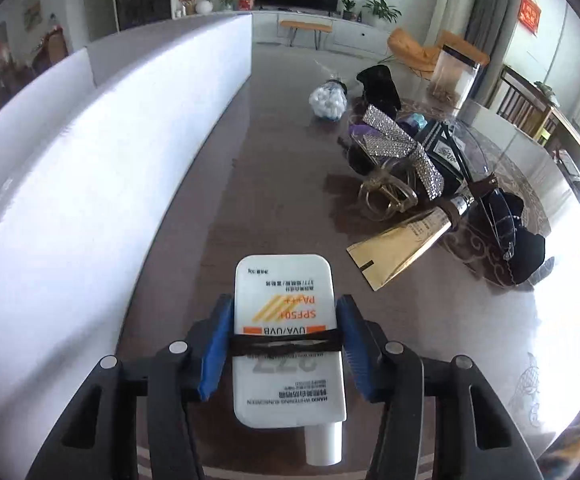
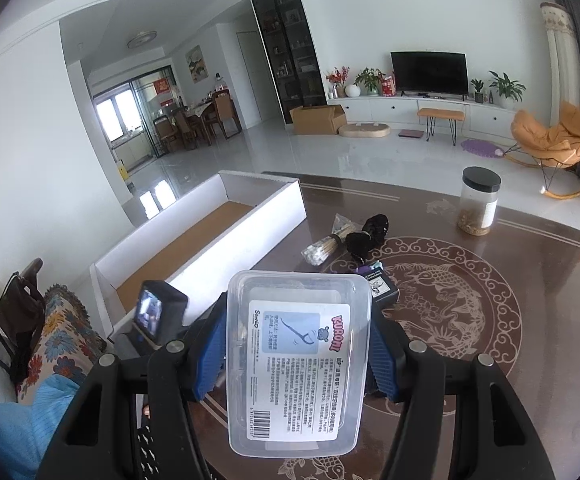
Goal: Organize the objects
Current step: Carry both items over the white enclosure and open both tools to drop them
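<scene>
Landmark: the white tray [image 2: 210,236], a long open box on the dark table [image 2: 530,280]; the right wrist view shows nothing inside it.
Left gripper [image 1: 286,344]: its blue pads press both sides of a white sunscreen tube [image 1: 288,340] with a dark hair band around it; it is just right of the tray wall.
Right gripper [image 2: 296,356]: closed on a clear floss-pick box [image 2: 298,364], held near the tray's near end.
Done: I judge two items are picked up, none stored yet.
Left: the pile [image 1: 410,160] well right of the tray: cotton swabs [image 2: 322,250], gold tube [image 1: 398,248], jar [image 2: 478,208].
</scene>
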Motion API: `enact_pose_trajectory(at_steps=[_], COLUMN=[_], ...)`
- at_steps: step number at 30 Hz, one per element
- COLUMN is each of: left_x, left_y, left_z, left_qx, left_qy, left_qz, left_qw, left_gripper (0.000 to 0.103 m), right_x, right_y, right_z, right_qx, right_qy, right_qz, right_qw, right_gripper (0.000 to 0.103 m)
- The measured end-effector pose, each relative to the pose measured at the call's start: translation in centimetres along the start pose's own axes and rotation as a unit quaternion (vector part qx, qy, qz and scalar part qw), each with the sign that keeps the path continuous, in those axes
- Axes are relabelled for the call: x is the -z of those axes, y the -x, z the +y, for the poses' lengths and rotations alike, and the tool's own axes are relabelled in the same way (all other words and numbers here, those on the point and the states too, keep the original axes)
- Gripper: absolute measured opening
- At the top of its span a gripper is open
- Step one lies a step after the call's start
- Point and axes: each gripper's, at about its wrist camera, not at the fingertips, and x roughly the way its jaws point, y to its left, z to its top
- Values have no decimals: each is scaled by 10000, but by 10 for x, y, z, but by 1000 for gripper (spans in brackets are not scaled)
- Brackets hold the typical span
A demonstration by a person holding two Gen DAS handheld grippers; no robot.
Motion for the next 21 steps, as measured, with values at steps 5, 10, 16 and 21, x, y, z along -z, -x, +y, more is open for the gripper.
enact_pose_trajectory(at_steps=[5, 10, 16, 21], left_x=[1, -17, -47, -42], left_y=[25, 99, 149, 126], left_z=[-12, 14, 114, 178], left_qx=[86, 216, -636, -1196], left_qy=[144, 689, 1291, 1702], left_qz=[-426, -1258, -1683, -1162], left_qw=[9990, 9894, 9752, 9712], left_gripper=[52, 52, 52, 52], right_x=[-8, -36, -84, -97], right_y=[-25, -59, -120, -200], right_z=[4, 24, 108, 196], right_qx=[-8, -243, -985, -1314], right_qy=[145, 251, 489, 889], right_qz=[309, 423, 299, 476], right_qw=[9994, 9985, 9935, 9862], right_gripper=[62, 62, 62, 62])
